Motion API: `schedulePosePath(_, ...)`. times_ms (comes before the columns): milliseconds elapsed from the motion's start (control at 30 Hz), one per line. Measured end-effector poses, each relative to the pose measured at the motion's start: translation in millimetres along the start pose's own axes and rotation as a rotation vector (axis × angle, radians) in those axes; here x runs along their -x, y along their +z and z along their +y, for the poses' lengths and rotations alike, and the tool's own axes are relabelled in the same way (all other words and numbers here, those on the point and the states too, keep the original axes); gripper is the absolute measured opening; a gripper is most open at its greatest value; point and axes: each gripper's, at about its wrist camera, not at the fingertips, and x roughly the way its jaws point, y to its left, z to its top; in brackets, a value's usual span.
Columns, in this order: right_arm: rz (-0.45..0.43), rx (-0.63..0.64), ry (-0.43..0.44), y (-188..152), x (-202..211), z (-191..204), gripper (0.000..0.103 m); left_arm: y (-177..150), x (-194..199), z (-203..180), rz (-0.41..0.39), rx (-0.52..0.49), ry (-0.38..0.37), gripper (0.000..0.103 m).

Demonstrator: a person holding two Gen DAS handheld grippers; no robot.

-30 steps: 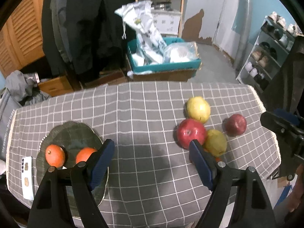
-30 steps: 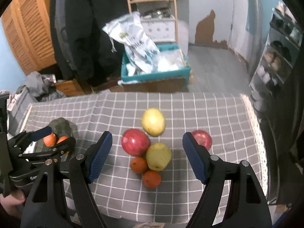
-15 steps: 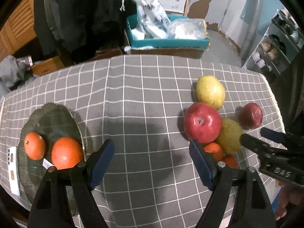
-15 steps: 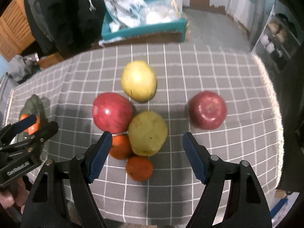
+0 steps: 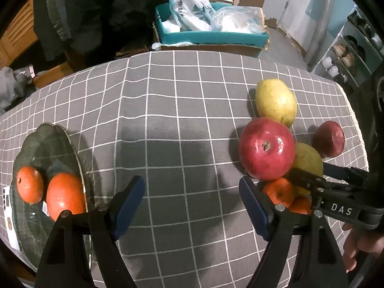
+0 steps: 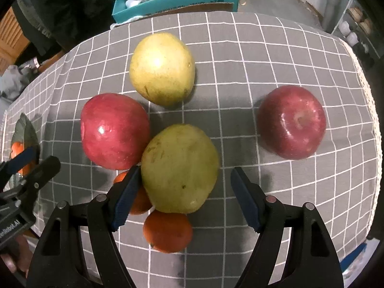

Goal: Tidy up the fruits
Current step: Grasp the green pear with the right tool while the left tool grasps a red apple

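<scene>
Around green pear [image 6: 178,168], gaping right gripper [image 6: 183,194].

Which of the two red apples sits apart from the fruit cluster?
The darker red apple near the table's right edge; bare cloth surrounds it. The brighter red apple presses against the greenish pear.

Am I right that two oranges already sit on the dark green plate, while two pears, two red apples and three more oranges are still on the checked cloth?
Not quite: only two oranges remain on the checked cloth, one in front of the nearer pear and one partly hidden behind the right gripper, as the right wrist view shows. The rest holds.
</scene>
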Motion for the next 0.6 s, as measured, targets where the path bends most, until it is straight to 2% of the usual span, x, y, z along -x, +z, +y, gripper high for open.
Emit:
schedulePosePath(267, 0.024, -0.030, 0.046, 3, -6, -4, 0.076, 3, -2, -10, 0.002, -0.046, 0.021, 0.082)
schedulePosePath(367, 0.030, -0.032, 0.085, 4, -7, -6, 0.066, 5, -1, -15, 0.002, -0.056, 0.023, 0.082)
schedulePosePath(600, -0.023, 0.007, -0.013, 2, 5, -3, 0.066, 9, -1, -29, 0.005, -0.082, 0.006, 0.082)
